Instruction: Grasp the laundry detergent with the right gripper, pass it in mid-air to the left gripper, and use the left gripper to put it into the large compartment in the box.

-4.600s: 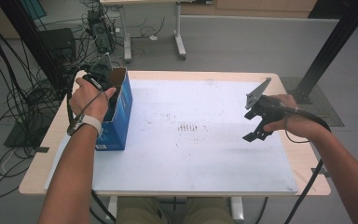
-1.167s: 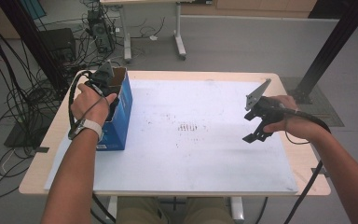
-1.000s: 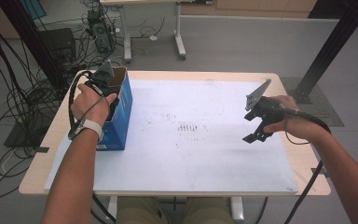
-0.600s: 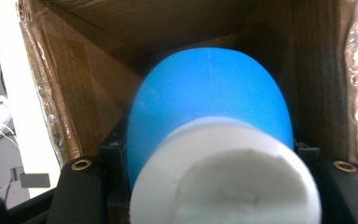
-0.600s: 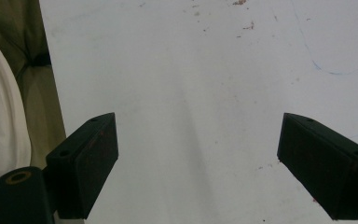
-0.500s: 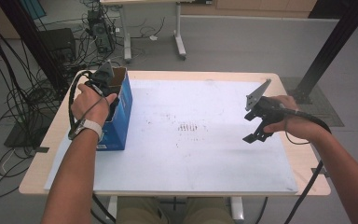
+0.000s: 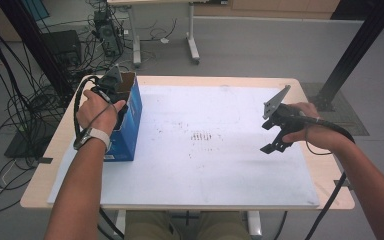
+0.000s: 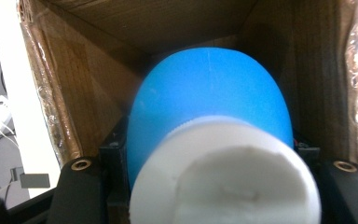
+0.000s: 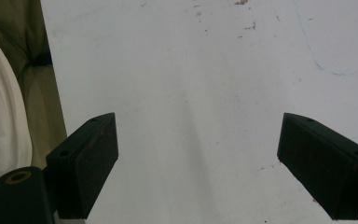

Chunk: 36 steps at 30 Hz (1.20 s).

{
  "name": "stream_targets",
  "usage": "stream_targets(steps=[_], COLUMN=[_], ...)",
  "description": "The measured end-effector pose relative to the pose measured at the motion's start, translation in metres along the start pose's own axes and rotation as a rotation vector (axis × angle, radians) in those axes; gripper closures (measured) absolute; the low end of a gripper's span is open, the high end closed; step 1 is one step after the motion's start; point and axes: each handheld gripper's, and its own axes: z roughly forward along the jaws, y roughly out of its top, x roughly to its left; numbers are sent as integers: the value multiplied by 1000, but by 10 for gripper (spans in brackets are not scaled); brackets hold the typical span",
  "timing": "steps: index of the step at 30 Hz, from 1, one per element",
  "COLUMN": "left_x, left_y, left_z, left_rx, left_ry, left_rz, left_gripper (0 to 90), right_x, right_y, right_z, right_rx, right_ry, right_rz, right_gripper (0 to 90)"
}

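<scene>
While the left gripper (image 7: 111,86) reaches down into the open top of the blue box (image 7: 130,120), its jaws are clamped on a blue bottle (image 8: 209,102) with a white cap (image 8: 223,172). In the left gripper view the bottle sits inside the box, the brown cardboard walls (image 8: 79,84) rising around it on every side, the cap end nearest the camera and the blue body pointing deeper into the box. The black jaws press against the bottle from both sides, just behind the cap. The left hand (image 7: 97,110) rests over the near rim of the box, a watch on the wrist.

The box stands upright at the left edge of the white mat (image 7: 205,165) that covers most of the table (image 7: 40,190).

Well apart from the box, on the far right side of the mat, the right hand (image 7: 312,132) holds the right gripper (image 7: 275,135) above the surface, pointed down and toward the box. Its jaws stand wide apart with nothing between them; the right gripper view looks past the right gripper (image 9: 198,168) onto bare mat (image 9: 191,70) marked with small reddish specks and a faint blue line.
</scene>
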Motion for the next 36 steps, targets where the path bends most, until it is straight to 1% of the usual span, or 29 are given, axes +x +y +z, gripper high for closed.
stream_targets(steps=[19, 25, 26, 32, 36], left_x=[0, 2, 3, 4, 4], left_y=[0, -1, -1, -1, -1], left_z=[0, 1, 1, 0, 0], left_rx=[-6, -5, -6, -5, -6], left_ry=[5, 14, 5, -14, -16], left_rz=[10, 14, 13, 17, 19], left_gripper=[367, 318, 313, 286, 283], right_x=[1, 1, 1, 2, 3], right_y=[-3, -3, -3, 0, 0], right_z=[-1, -1, -1, -1, -1], right_rx=[-3, 1, 1, 2, 4], right_ry=[-1, -2, -2, -3, -3], right_rz=[4, 4, 4, 0, -2], right_gripper=[121, 121, 121, 121, 121])
